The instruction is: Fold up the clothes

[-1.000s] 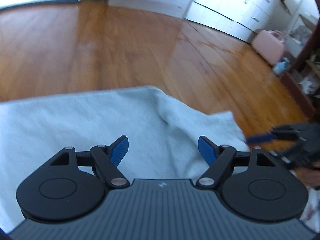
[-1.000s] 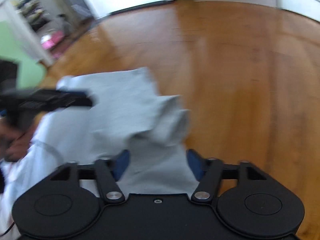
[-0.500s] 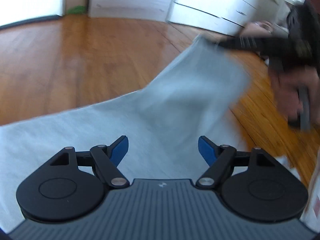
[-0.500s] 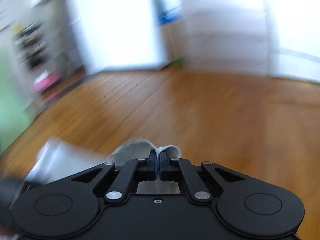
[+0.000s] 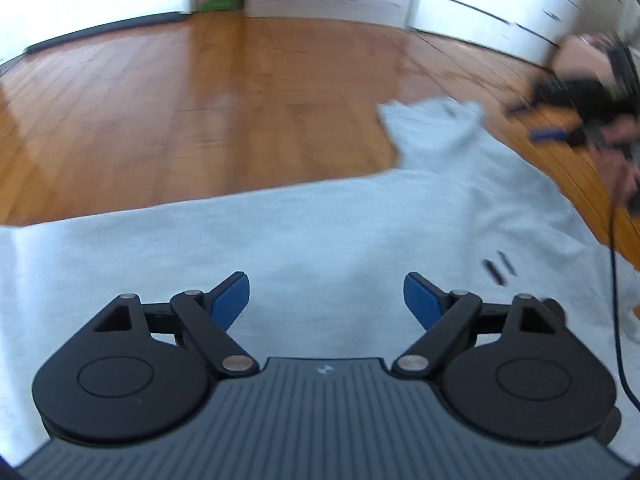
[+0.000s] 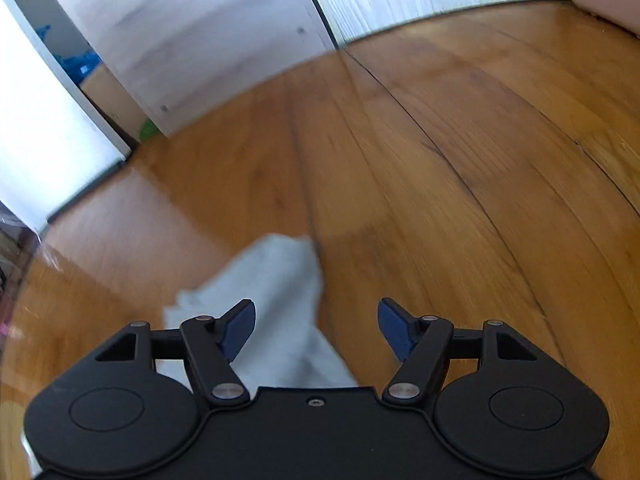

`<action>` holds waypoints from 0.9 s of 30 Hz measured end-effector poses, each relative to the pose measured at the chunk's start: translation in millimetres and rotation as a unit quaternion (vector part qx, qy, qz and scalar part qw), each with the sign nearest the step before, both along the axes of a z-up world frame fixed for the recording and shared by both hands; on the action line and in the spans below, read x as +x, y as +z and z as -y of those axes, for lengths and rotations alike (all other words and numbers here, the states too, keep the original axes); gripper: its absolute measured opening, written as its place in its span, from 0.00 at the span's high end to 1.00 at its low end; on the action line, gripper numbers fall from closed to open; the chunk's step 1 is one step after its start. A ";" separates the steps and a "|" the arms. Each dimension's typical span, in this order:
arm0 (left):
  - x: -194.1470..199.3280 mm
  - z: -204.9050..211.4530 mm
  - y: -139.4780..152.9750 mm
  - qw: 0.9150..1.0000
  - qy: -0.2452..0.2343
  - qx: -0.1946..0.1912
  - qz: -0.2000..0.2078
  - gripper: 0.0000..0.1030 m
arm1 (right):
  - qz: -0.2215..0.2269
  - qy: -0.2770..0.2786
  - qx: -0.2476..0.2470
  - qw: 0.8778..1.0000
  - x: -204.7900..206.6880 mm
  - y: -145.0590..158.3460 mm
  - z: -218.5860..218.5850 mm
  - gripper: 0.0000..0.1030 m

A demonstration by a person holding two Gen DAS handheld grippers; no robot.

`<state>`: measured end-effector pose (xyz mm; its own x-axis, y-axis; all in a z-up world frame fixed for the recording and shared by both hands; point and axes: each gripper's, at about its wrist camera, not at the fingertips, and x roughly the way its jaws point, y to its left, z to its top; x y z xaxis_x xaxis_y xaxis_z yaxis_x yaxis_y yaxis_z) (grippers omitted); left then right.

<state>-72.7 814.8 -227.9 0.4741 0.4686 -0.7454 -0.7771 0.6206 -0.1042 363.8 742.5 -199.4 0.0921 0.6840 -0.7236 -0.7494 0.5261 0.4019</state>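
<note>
**Sleeve laid out, both grippers free over the grey garment**

The step in hand looked like spreading the garment flat before any fold. To do it well, the next grasp probably belonged on an outer edge or the sleeve end, pulled taut and low along the wooden floor [image 5: 248,112] so no ridge stayed under the cloth.

The right gripper [image 6: 316,330] had just been opening; its blue pads stood wide with the sleeve [image 6: 280,292] lying beneath them, not pinched. The left gripper [image 5: 326,300] had also just been opening further and hung wide above the body of the garment [image 5: 320,236], nothing between its jaws.

The garment was pale grey, soft and matte, lying on the floor. Its sleeve reached away from the body toward the white cabinets [image 5: 480,4], the end rumpled and slightly curled. The body nearest the left gripper lay mostly smooth, with shallow creases where the sleeve joined it.
</note>
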 end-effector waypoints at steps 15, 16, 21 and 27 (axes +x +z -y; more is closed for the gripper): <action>-128.2 -98.5 -13.2 0.970 0.084 0.074 -0.218 0.30 | 0.257 0.109 -0.038 0.959 -71.3 -6.3 -63.4 0.98; -129.4 -99.5 -14.5 0.969 0.083 0.074 -0.222 0.31 | 0.253 0.084 -0.054 0.962 -64.4 -9.9 -67.2 0.98; -128.6 -107.5 -15.8 0.965 0.101 0.087 -0.226 0.46 | 0.237 0.011 -0.089 0.967 -43.5 -20.0 -60.2 0.92; -109.8 -111.2 -28.9 0.938 0.081 0.141 -0.307 0.95 | 0.077 0.081 0.027 0.993 -32.6 -8.1 1.7 0.31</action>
